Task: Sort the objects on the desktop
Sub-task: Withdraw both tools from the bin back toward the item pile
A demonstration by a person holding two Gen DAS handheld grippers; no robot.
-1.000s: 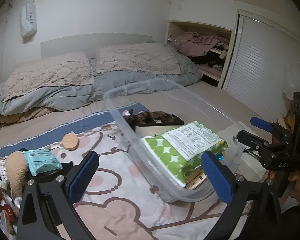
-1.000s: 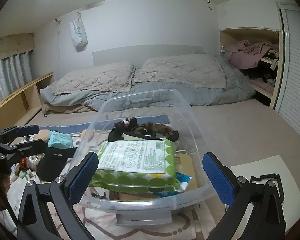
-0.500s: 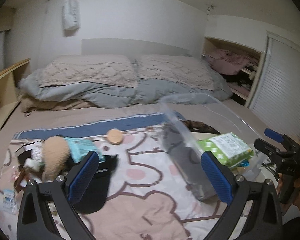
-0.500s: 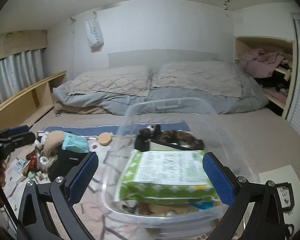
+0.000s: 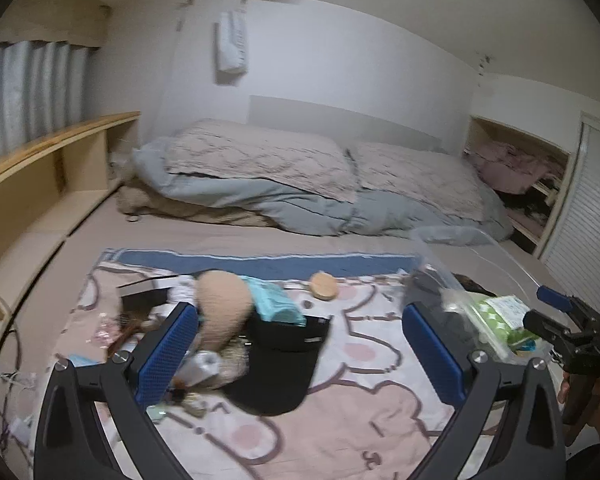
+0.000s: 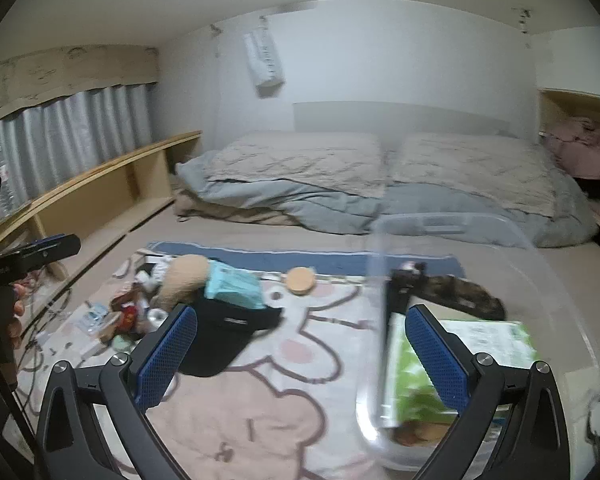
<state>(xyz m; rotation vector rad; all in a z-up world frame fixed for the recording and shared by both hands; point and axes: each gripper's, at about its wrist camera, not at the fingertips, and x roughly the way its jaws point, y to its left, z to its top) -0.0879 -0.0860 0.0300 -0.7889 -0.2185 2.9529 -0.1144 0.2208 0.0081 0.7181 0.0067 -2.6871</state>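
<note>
The likeliest slip from here is a bad pick out of the pile (image 5: 204,344): the tan plush toy (image 5: 222,308), the teal packet (image 5: 278,306) and the black cap (image 5: 278,364) overlap, so wide fingers closing there could catch two things at once or drag the cap across the cartoon-print blanket (image 5: 340,432). The small bits at the pile's left edge are too blurred to name and could scatter. The wooden disc (image 5: 323,286) lies apart and looks an easier take.

The left gripper (image 5: 300,354) hangs low over the blanket, aimed at the pile, its fingers spread wide and empty. The right gripper (image 6: 302,354) points between the pile and the clear plastic bin (image 6: 452,224), fingers also wide apart, holding nothing. The bin sits at the right, already holding a green wet-wipes pack (image 6: 484,344).
</note>
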